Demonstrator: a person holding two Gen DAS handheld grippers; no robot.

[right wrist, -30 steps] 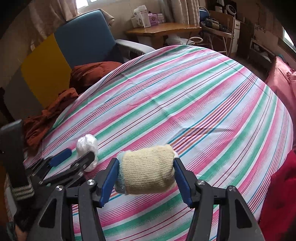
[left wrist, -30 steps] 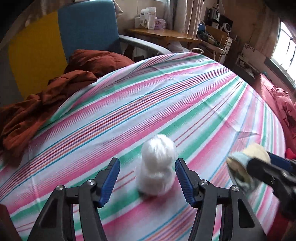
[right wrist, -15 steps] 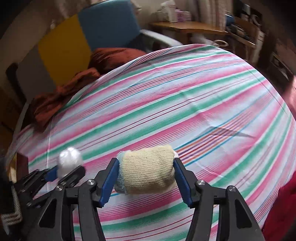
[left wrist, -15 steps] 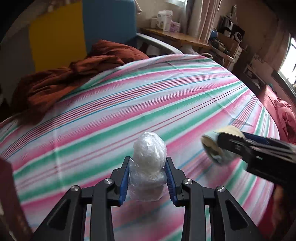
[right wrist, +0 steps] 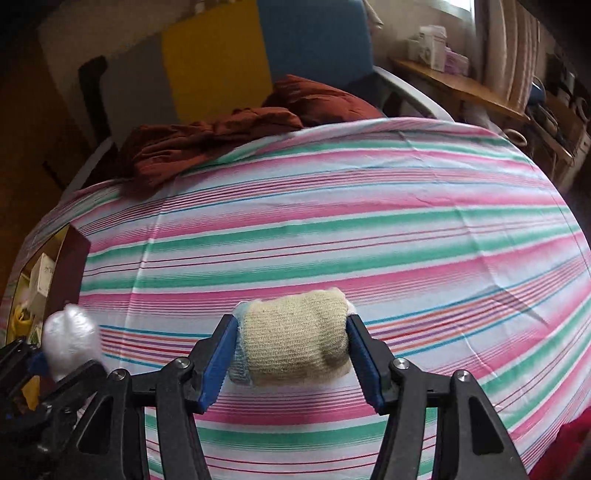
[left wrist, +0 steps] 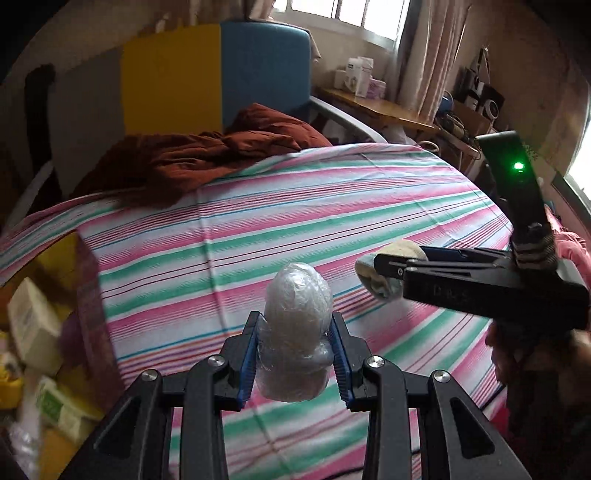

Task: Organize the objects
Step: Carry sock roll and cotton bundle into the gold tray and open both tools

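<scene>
Plastic-wrapped bundle [left wrist: 295, 332] now clamped, lifted off bedsheet [left wrist: 332, 206].

A big bed [right wrist: 332, 221] fills the room, with a sheet in pink, green and white stripes. A dark red blanket [left wrist: 207, 155] lies bunched at the far left. Behind it stands a headboard [left wrist: 221, 74] in grey, yellow and blue. A wooden desk [left wrist: 376, 107] sits far right, under a bright window [left wrist: 347, 11] with curtains [left wrist: 432, 55].
</scene>
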